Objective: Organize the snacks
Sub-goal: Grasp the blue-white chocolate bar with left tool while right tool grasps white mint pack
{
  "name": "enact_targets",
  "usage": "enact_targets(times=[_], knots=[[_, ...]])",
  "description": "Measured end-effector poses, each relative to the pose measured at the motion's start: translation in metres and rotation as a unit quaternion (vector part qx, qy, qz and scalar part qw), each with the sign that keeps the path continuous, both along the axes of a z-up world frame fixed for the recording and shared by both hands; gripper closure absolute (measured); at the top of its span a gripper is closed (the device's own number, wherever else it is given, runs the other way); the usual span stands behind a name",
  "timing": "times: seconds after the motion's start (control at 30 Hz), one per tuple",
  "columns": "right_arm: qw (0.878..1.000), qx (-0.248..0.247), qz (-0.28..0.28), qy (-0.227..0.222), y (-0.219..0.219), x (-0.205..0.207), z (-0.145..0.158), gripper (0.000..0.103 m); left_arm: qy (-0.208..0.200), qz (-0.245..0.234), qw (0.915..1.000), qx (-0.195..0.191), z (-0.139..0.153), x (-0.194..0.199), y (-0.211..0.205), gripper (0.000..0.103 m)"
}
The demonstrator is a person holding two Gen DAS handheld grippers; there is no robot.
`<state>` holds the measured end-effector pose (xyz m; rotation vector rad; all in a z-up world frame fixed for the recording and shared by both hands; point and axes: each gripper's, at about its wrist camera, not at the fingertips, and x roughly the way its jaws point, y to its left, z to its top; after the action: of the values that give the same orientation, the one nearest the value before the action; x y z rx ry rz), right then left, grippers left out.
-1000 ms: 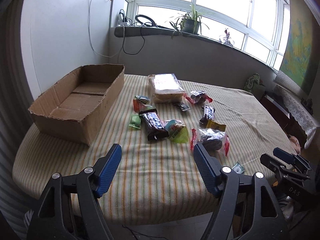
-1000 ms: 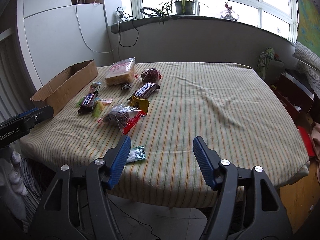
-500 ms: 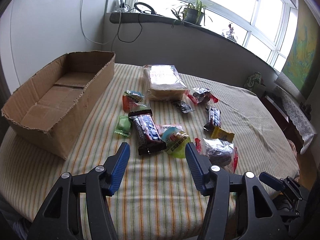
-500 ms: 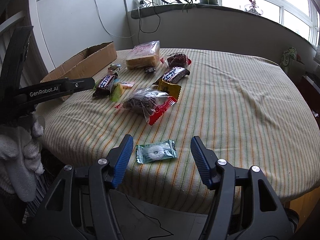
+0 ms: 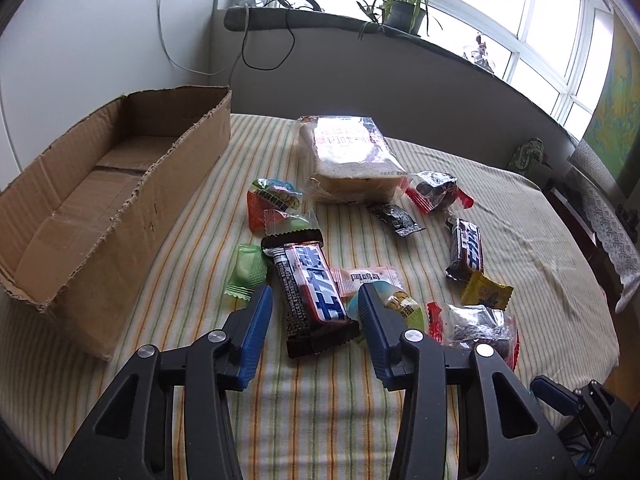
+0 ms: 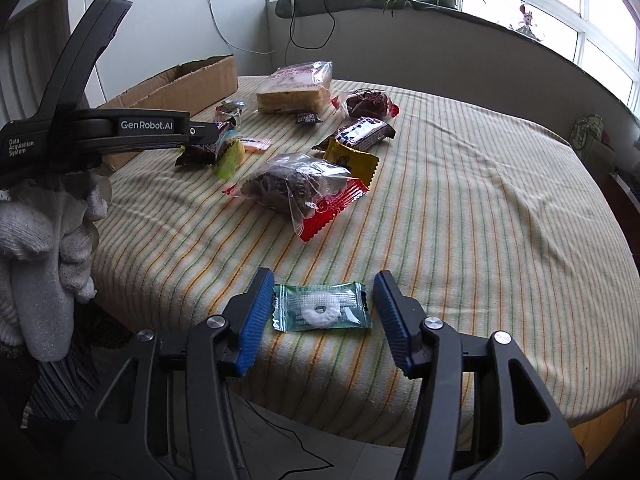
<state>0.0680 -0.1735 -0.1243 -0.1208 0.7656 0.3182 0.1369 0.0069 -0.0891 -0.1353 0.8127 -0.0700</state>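
Several wrapped snacks lie on a striped tablecloth. My left gripper (image 5: 314,306) is open, its blue fingers on either side of the near end of a dark chocolate bar (image 5: 310,294), not closed on it. An empty cardboard box (image 5: 100,200) stands to the left. My right gripper (image 6: 322,298) is open around a green mint candy packet (image 6: 322,312) near the table's front edge; the left finger almost touches the wrapper. The left gripper's body (image 6: 100,132) shows at the left of the right wrist view, held by a white-gloved hand (image 6: 44,240).
A bagged bread loaf (image 5: 352,160), a second chocolate bar (image 5: 466,254), a yellow packet (image 5: 486,292), a red-edged bag (image 5: 478,330), a green candy (image 5: 246,274) and other small packets lie around. A windowsill with a potted plant (image 5: 402,12) runs behind the table.
Both grippers moved forward and down toward the table. The left one now straddles the chocolate bar's end; the right one has come up around the green mint packet. Both fingers narrowed somewhat.
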Motion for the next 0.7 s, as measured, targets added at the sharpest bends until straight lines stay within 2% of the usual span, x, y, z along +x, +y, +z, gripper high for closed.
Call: enact_targets(times=[0.33,0.43,0.7], knots=[[1.000,-0.014,0.011,-0.005,-0.003,0.003,0.001,0.067,0.025,0.000,0.9996,0.016,-0.011,0.022,-0.003,0.066],[1.000,-0.009,0.012,-0.003,-0.006,0.007,0.002,0.067,0.027,0.003,0.9995,0.015,-0.013,0.024,-0.001,0.074],[1.000,0.010,0.016,-0.003,-0.013,0.010,0.002,0.069,0.017,0.006,0.9998,0.001,-0.009,0.021,0.002,0.075]])
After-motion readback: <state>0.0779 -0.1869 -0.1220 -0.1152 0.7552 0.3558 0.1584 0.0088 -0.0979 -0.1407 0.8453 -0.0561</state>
